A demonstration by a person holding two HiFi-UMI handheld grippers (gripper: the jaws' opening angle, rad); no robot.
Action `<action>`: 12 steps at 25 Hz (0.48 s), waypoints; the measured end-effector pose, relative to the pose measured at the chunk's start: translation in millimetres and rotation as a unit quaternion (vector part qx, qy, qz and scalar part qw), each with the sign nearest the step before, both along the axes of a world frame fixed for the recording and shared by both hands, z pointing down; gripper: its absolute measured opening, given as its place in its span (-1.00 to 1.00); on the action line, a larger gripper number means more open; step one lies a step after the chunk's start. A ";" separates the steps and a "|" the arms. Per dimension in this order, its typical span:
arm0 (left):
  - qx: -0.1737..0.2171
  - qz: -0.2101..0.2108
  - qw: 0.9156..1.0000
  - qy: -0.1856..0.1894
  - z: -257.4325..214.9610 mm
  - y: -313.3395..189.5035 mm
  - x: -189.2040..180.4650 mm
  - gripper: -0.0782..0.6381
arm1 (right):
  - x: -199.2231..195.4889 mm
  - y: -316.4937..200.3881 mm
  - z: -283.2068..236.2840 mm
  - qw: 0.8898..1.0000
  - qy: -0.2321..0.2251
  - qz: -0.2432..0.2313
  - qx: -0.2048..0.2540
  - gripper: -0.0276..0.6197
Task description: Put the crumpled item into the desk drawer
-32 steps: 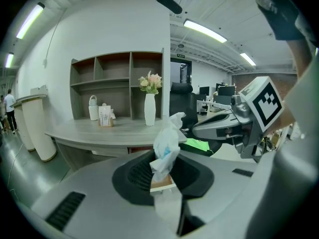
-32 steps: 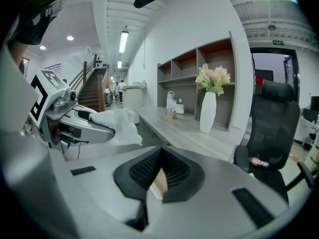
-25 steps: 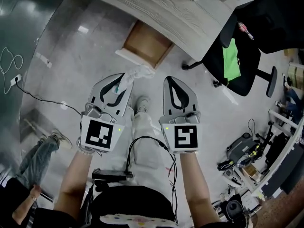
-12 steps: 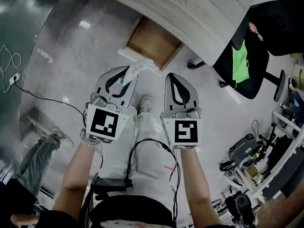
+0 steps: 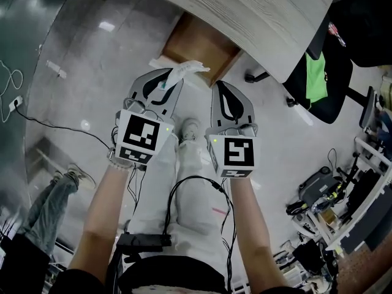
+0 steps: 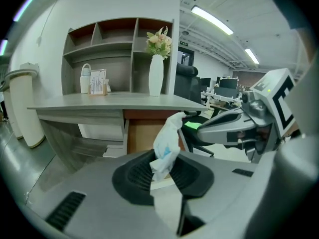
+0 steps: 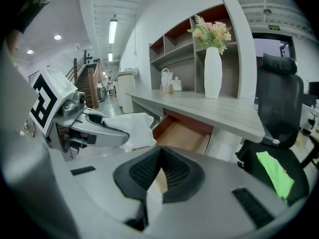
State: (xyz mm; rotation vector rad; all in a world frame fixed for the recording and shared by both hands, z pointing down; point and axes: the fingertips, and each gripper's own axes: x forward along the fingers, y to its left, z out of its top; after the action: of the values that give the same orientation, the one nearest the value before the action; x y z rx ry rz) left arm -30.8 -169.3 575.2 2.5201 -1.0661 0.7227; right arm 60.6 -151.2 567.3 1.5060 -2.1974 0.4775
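A crumpled white item [image 5: 188,69] with a bit of blue print sticks out of my left gripper [image 5: 171,79], which is shut on it. In the left gripper view the crumpled item [image 6: 166,144] stands up between the dark pads, in front of the open wooden drawer [image 6: 143,136]. That drawer [image 5: 202,45] is pulled out from under the grey desk [image 5: 257,11], just beyond both grippers. My right gripper [image 5: 224,89] hangs beside the left one, shut with nothing in it. Its view shows the drawer [image 7: 182,133] ahead, with the left gripper [image 7: 94,128] and crumpled item [image 7: 133,127] at the left.
A black office chair [image 5: 331,60] with a green thing [image 5: 315,81] on its seat stands right of the desk. A white vase [image 6: 156,74] with flowers is on the desk top. Cables [image 5: 37,124] and equipment [image 5: 318,192] lie on the floor; my legs [image 5: 184,182] are below.
Both grippers have sunk together toward the open drawer. The left one still grips the crumpled item, whose tip now shows against the drawer's front edge.
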 end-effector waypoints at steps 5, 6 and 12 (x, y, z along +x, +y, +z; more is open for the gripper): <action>0.002 0.006 1.000 -0.008 16.7 -16.6 5.4 -0.54 | -5.1 -4.9 12.4 1.000 0.003 -0.008 -0.004 -0.91; 0.000 0.008 1.000 -0.010 20.2 -19.4 7.1 -0.54 | -6.4 -5.7 13.5 1.000 0.004 -0.010 -0.003 -0.91; -0.022 0.014 1.000 -0.011 39.1 -35.1 17.3 -0.54 | -2.9 -14.2 20.8 1.000 0.004 -0.002 -0.003 -0.91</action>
State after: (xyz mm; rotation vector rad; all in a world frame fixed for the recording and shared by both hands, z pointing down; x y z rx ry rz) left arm -13.5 -204.5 614.2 2.5000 -1.0118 0.7762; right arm 57.6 -165.3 588.1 1.4981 -2.1898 0.4759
